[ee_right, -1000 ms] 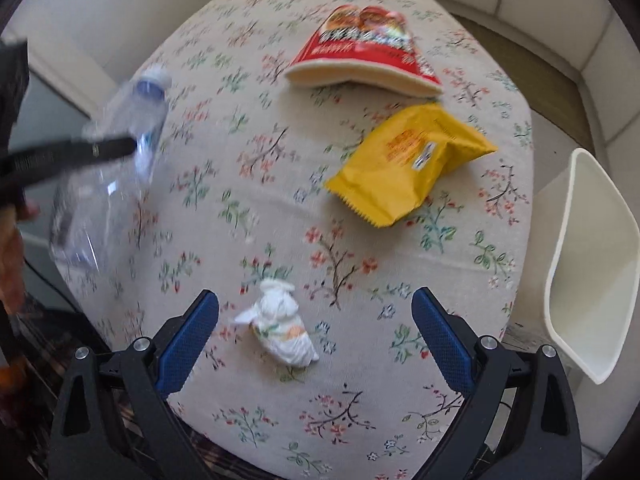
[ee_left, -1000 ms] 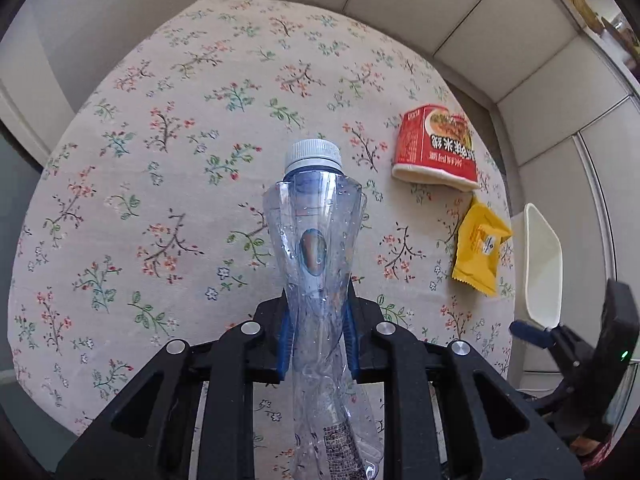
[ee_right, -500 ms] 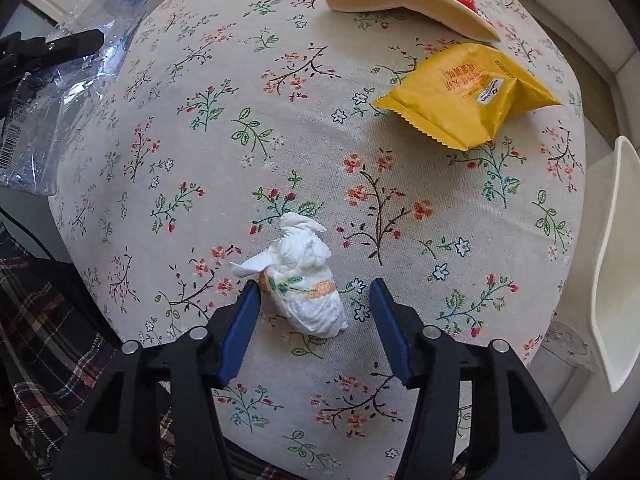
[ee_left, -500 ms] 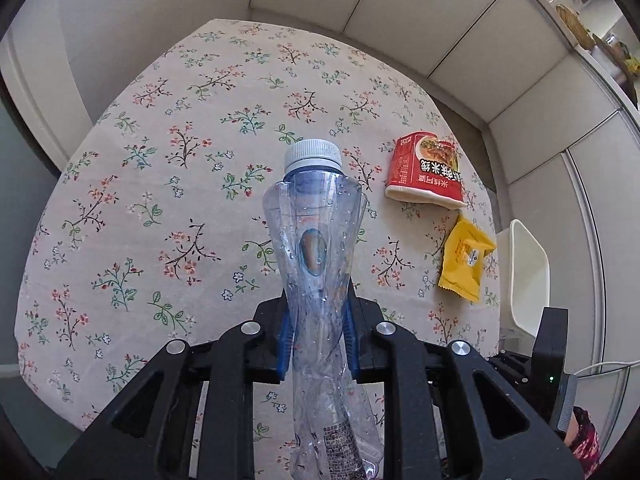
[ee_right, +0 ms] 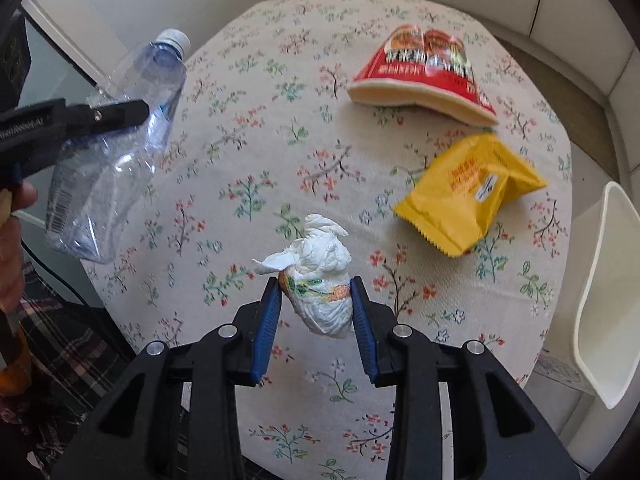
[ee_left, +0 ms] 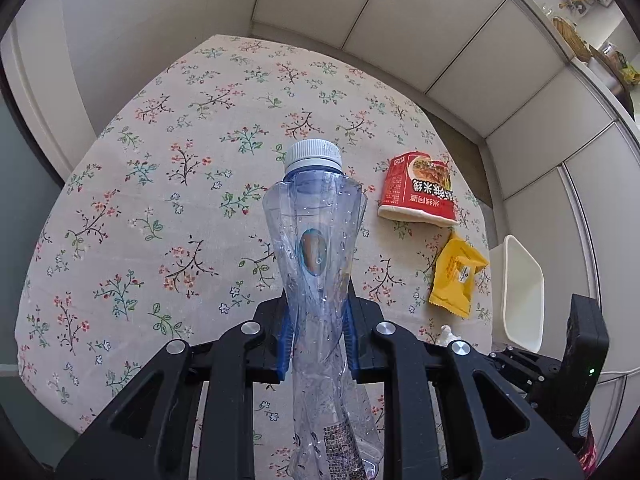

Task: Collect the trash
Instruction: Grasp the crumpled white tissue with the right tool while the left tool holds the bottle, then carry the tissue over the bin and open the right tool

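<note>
A crushed clear plastic bottle (ee_left: 316, 208) with a white cap stands up between the blue pads of my left gripper (ee_left: 316, 320), which is shut on its pinched waist above the floral tablecloth (ee_left: 160, 200). In the right wrist view the bottle (ee_right: 120, 152) hangs at the left, off the table's edge. My right gripper (ee_right: 316, 304) is closing on a crumpled white tissue wad (ee_right: 320, 264); both pads press its sides and it hangs clear of the cloth. A red snack packet (ee_right: 424, 68) and a yellow packet (ee_right: 468, 192) lie on the table beyond.
A white bin (ee_right: 580, 320) stands beside the table's right edge, seen too in the left wrist view as the white bin (ee_left: 505, 280). A person's hand (ee_right: 20, 200) and plaid fabric (ee_right: 60, 340) are at the left. White panelled walls surround the table.
My right gripper went from wide open around the tissue wad to closed on it and raised it off the cloth. The left gripper rose a little with the bottle.
</note>
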### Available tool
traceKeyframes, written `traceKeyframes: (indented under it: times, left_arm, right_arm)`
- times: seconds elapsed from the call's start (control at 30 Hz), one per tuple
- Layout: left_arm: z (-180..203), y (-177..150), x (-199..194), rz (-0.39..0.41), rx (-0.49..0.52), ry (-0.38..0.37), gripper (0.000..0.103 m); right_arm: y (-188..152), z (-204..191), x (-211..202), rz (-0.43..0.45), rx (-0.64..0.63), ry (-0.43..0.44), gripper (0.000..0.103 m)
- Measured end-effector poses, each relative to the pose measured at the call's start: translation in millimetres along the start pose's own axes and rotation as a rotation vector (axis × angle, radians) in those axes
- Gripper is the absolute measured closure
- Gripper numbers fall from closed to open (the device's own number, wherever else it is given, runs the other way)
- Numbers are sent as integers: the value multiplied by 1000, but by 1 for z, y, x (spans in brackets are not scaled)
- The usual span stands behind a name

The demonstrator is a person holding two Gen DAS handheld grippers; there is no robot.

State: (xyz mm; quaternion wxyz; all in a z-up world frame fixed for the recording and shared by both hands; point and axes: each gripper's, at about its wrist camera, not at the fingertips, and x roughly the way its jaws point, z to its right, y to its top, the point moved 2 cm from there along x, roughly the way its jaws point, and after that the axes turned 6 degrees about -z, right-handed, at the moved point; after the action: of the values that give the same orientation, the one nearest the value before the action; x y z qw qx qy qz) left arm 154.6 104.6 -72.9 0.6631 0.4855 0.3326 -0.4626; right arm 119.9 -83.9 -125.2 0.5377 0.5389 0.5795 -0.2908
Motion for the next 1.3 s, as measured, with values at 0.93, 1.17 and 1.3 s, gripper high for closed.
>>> traceKeyframes:
  times: [0.93, 1.17, 1.3]
  left_arm:
    - [104, 31, -23, 220, 90, -152, 83]
    - [131, 30, -18, 231, 126, -165, 83]
    - [148, 27, -13, 233, 139, -181, 83]
  right_arm:
    - [12, 80, -158, 646, 247, -264, 68]
    - [-6, 106, -179, 733, 322, -380, 67]
    - [-20, 134, -183, 746, 390, -443, 67]
